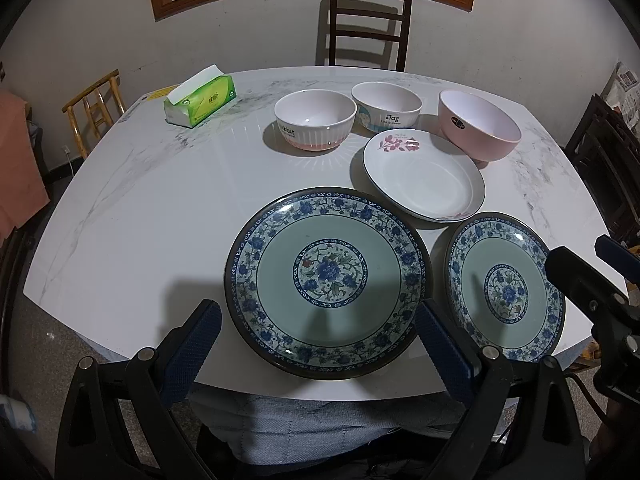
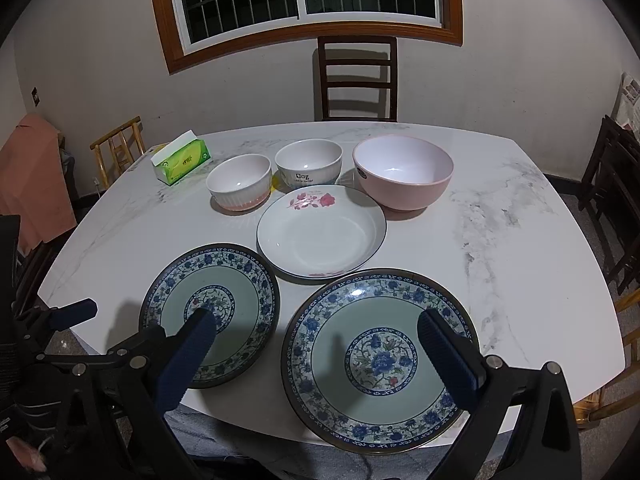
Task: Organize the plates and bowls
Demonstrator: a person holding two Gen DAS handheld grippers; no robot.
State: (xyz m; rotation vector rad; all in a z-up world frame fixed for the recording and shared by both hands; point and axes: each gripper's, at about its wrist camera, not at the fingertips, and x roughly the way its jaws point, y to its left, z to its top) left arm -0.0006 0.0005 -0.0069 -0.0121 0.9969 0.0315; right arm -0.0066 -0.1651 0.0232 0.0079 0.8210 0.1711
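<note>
Both tongs are spread wide and empty: from the left wrist, the left gripper (image 1: 318, 336) brackets the near rim of the left blue plate (image 1: 326, 282), with the right blue plate (image 1: 506, 294) at three o'clock, the white plate (image 1: 424, 178) at one and three bowls (image 1: 394, 120) at twelve. From the right wrist, the right gripper (image 2: 316, 344) hangs over the right blue plate (image 2: 380, 360), which juts past the table (image 2: 540, 260) edge at six o'clock, so a clumsy nudge or shallow pinch could tip it off or knock it against its neighbour.
</note>
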